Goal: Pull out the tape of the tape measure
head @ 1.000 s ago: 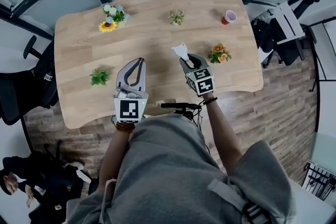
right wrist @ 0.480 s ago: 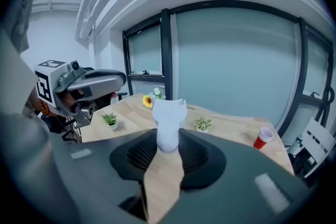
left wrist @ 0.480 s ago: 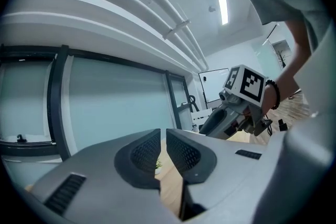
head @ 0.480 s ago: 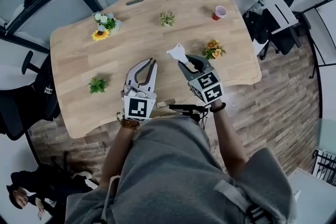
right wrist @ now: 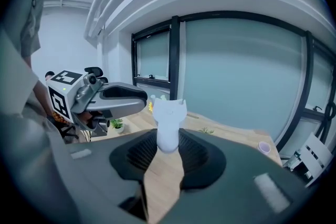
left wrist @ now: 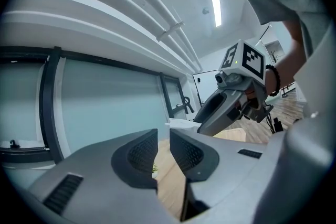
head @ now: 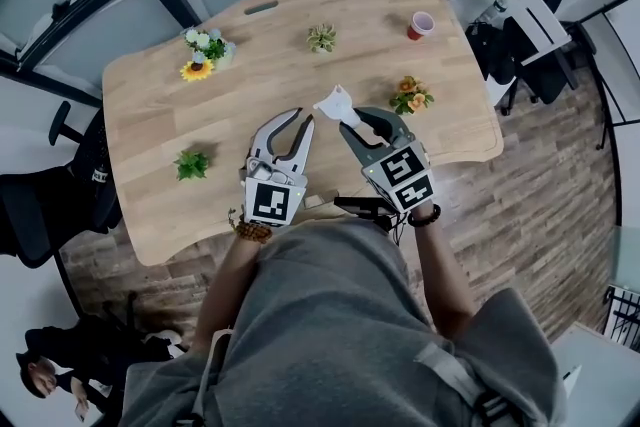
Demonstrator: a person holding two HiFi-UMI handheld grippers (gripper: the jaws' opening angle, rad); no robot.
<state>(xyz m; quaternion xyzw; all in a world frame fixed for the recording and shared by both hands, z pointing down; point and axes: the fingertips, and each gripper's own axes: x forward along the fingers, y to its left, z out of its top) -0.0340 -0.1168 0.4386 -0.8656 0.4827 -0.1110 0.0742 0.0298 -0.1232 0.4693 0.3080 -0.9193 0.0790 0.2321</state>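
Observation:
A small white tape measure (head: 337,104) hangs above the wooden table (head: 150,115), with my right gripper (head: 356,121) shut on its lower end. In the right gripper view the tape measure (right wrist: 169,122) stands upright between the ribbed pads (right wrist: 195,155), its top sticking out beyond them. My left gripper (head: 305,118) is just left of it, tips close to the case without touching. In the left gripper view its jaws (left wrist: 164,152) stand a narrow gap apart with nothing between them, and the right gripper (left wrist: 220,110) shows ahead. No tape is seen drawn out.
Small pots stand around the table: a sunflower bunch (head: 200,50), a little green plant (head: 321,38), orange flowers (head: 411,96), a leafy plant (head: 191,164). A red cup (head: 421,23) sits at the far right corner. Office chairs (head: 530,35) flank the table.
The right gripper has lifted the tape measure higher above the table. The left gripper has shifted right, closer to it, and its tips now stand a little apart.

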